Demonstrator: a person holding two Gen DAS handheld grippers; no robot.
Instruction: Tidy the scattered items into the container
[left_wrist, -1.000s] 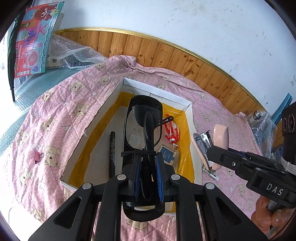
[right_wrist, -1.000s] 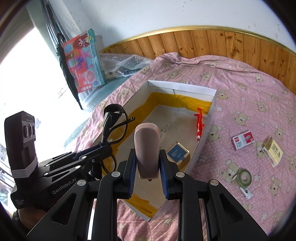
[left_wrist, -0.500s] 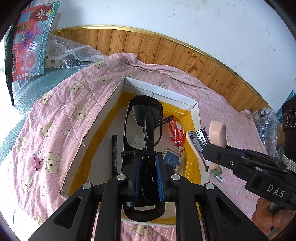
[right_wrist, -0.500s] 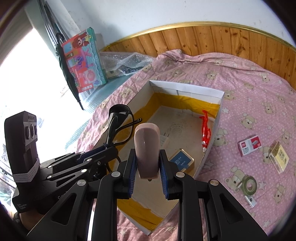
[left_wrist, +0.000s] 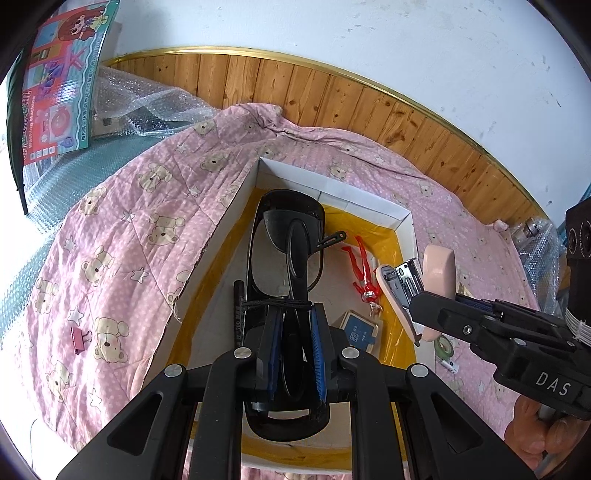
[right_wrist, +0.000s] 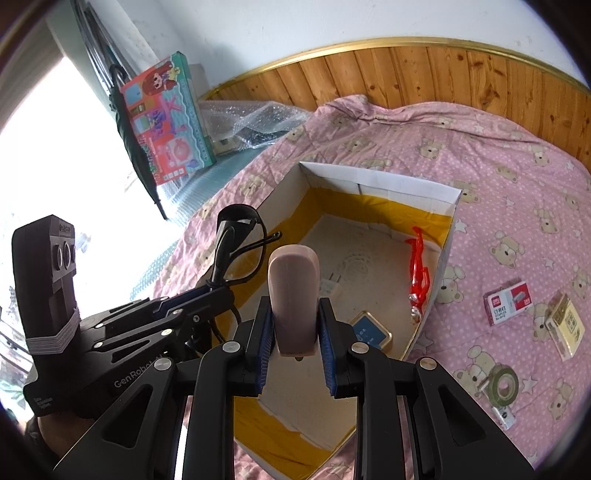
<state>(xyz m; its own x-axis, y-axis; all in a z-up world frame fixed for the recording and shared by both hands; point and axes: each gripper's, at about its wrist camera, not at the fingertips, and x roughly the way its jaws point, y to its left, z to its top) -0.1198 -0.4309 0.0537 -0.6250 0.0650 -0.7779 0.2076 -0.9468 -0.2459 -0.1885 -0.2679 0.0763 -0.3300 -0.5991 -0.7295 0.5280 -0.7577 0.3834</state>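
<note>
Left tool (left_wrist: 295, 347) grips glasses (left_wrist: 288, 243), long axis pointing away; right tool (right_wrist: 295, 347) clamps stapler (right_wrist: 293, 295) upright (both over box (right_wrist: 406, 192)).

A home bedroom is suggested. A bed is covered by a pink teddy-bear quilt (right_wrist: 498, 177) and backed by wood panelling (left_wrist: 332, 99). A children's toy box (right_wrist: 168, 118) is leaned near the quilt's far left corner.

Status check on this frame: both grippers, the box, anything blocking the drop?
Left gripper shut on black glasses, over box. Right gripper shut on pink stapler, above box. Drop path clear.
</note>
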